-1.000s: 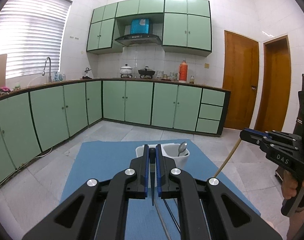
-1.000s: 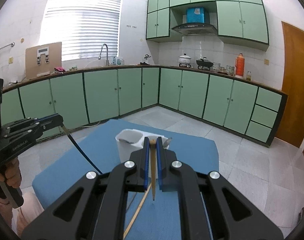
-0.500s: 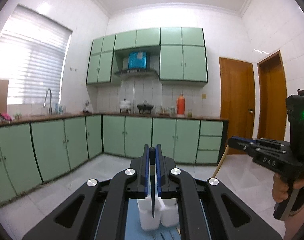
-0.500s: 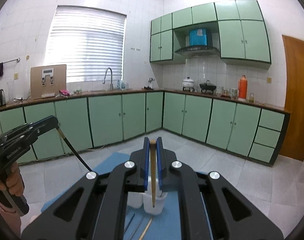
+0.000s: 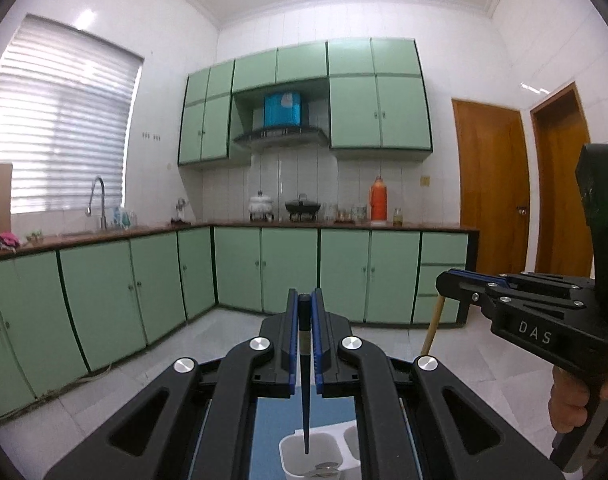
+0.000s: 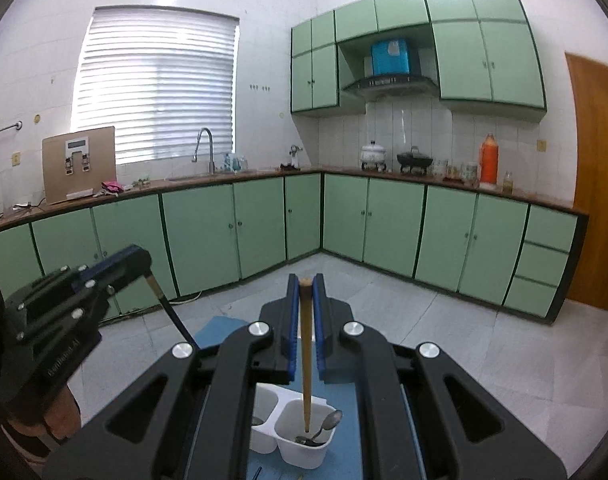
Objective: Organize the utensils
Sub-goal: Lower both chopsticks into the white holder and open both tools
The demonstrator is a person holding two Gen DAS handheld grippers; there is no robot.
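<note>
Compared with 0.5 s ago, both grippers are now sitting higher above the white holder [image 6: 300, 446], so more of its 2 cups is showing. The left gripper [image 5: 304, 344] is keeping its jaws clamped on a dark chopstick [image 5: 304, 380], whose tip is hanging over one cup. The right gripper [image 6: 305, 332] is gripping a wooden chopstick [image 6: 305, 360], its tip dipping into the cup where a spoon [image 6: 327, 424] is lying. The blue desk [image 5: 335, 412] is mostly hidden by the gripper bodies, and the holder's bottom edge is cut off in the left view.
</note>
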